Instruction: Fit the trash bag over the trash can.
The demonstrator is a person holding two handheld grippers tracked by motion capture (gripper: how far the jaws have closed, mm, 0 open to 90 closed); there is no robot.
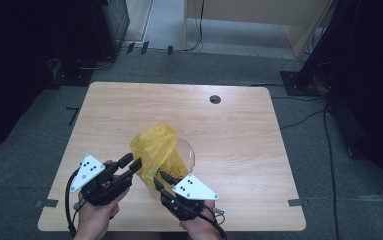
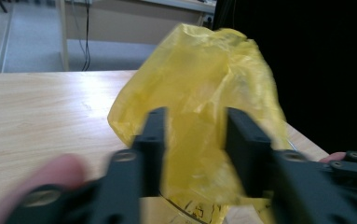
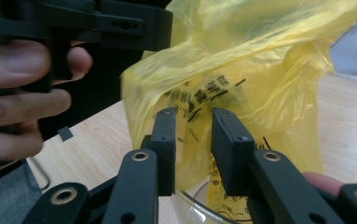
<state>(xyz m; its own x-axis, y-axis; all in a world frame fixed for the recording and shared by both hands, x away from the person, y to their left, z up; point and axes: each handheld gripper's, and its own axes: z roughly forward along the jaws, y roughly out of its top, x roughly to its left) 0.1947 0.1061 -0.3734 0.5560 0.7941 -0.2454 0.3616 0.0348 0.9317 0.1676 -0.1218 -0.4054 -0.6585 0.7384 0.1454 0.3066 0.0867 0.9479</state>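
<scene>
A crumpled yellow plastic bag (image 1: 156, 145) with black print stands in a clear round container (image 1: 191, 150) on the wooden table (image 1: 239, 130). My left gripper (image 1: 134, 161) is at the bag's left side, with its tips at the film. In the left gripper view its jaws (image 2: 195, 116) stand apart and the bag (image 2: 199, 70) rises just beyond the gap. My right gripper (image 1: 159, 178) comes in from the near side, below the bag. In the right gripper view its jaws (image 3: 192, 114) are apart too, and the printed bag (image 3: 260, 56) and the container rim (image 3: 195, 205) lie close ahead.
A dark cable hole (image 1: 215, 99) sits near the table's far edge. The table's front edge runs just under both hands. Grey carpet with cables surrounds the table, and dark stands (image 1: 324, 45) are at the far right.
</scene>
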